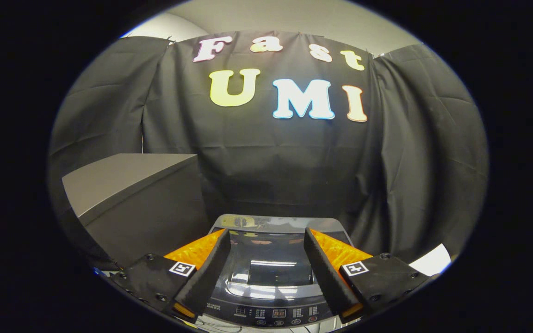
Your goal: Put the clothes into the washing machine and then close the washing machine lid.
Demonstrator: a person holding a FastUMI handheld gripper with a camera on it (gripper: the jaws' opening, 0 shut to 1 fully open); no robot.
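Tongs are hanging open, empty, above the washing machine; its lid is looking shut. We're seeing no clothes, so we're likely finishing; next, checking the lid's seated.

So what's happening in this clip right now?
A hand-held gripper hovers above a top-loading washing machine, its fingers spread open with nothing between them. The machine's glass lid lies flat and closed below, with the control panel nearest the gripper. A dark cabinet stands beside the machine to its left, and a black cloth hangs behind both.
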